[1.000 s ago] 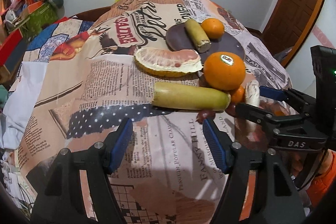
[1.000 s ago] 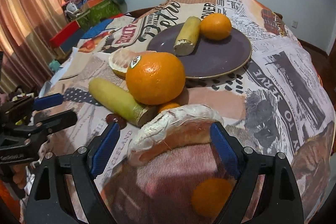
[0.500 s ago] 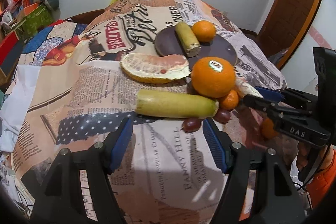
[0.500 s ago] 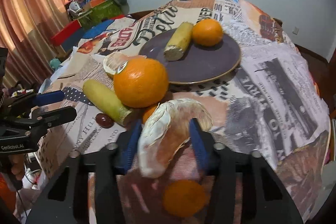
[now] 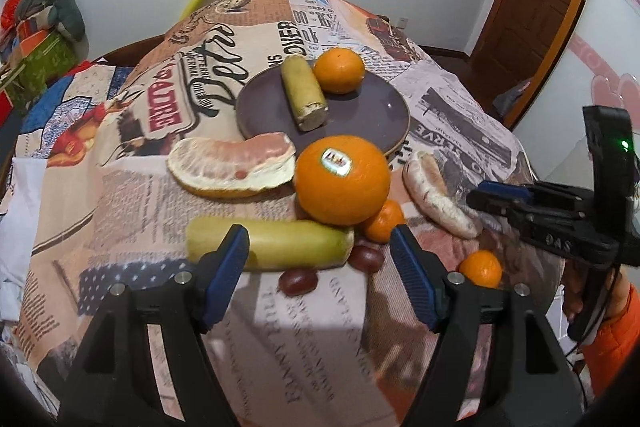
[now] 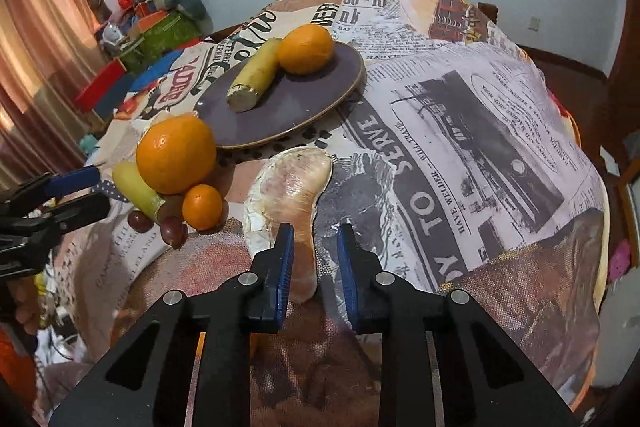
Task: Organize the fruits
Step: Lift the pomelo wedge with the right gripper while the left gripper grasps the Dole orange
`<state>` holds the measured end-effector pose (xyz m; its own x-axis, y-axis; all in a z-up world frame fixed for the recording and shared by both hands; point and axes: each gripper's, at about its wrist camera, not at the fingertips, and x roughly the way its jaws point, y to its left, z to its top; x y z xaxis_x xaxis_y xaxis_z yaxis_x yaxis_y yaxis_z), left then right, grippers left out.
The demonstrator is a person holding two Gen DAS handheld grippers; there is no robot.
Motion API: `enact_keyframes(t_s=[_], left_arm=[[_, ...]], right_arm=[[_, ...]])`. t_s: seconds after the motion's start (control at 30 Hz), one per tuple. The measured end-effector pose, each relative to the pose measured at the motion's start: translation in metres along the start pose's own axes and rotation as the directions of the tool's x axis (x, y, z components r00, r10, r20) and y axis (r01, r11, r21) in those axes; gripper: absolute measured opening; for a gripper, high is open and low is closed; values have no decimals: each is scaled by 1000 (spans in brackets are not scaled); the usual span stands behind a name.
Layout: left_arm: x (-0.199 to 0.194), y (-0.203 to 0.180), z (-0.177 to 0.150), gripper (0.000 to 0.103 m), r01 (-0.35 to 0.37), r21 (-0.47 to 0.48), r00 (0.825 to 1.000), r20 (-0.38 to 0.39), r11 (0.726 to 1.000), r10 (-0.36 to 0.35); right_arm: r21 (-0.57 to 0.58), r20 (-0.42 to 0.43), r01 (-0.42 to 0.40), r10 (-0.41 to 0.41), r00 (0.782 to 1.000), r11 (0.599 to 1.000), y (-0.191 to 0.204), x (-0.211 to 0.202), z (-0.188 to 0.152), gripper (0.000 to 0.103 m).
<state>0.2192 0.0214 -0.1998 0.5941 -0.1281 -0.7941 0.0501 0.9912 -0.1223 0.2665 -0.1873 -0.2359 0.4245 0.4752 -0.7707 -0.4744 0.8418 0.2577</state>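
A dark plate [image 5: 360, 115] [image 6: 320, 95] holds a short sugarcane piece [image 5: 303, 91] and an orange [image 5: 339, 70]. In front of it lie a large stickered orange [image 5: 342, 179], a peeled pomelo wedge [image 5: 232, 169], a long sugarcane piece [image 5: 280, 245], a small tangerine [image 5: 383, 221], grapes [image 5: 298, 279] and a second tangerine [image 5: 480, 268]. My right gripper [image 6: 314, 263] is narrowly closed around the near end of a pomelo segment [image 6: 292, 187], also seen from the left wrist [image 5: 434, 199]. My left gripper [image 5: 320, 267] is open and empty, hovering before the long sugarcane.
The table wears a newspaper-print cloth [image 6: 480, 131] that drops off at the right and near edges. Boxes and clutter [image 6: 152, 23] stand at the far left by a curtain. A wooden door [image 5: 532, 7] is at the far right.
My right gripper closed from wide open onto the pomelo segment and drew back to its near end. My left gripper advanced toward the long sugarcane, still open.
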Motion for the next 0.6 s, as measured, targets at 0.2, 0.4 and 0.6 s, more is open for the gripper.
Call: enact_keyframes(t_s=[0.2,0.4,0.6], left_arm=[[23,-9,22,73,12,-13,1000,-20,1000,-13],[51,-12,35,73,15,-28,998,-60,999,-17],[58,-9,35,73,3,-26,999,-34,1000,-4]], right_arm=[[-13,51,2,-1,999,1000,7,-4,5,52],[-21,28,-30,30,999,999,7,7,9,52],[-34,-24,-62,61,998,997,15,29,7,52]])
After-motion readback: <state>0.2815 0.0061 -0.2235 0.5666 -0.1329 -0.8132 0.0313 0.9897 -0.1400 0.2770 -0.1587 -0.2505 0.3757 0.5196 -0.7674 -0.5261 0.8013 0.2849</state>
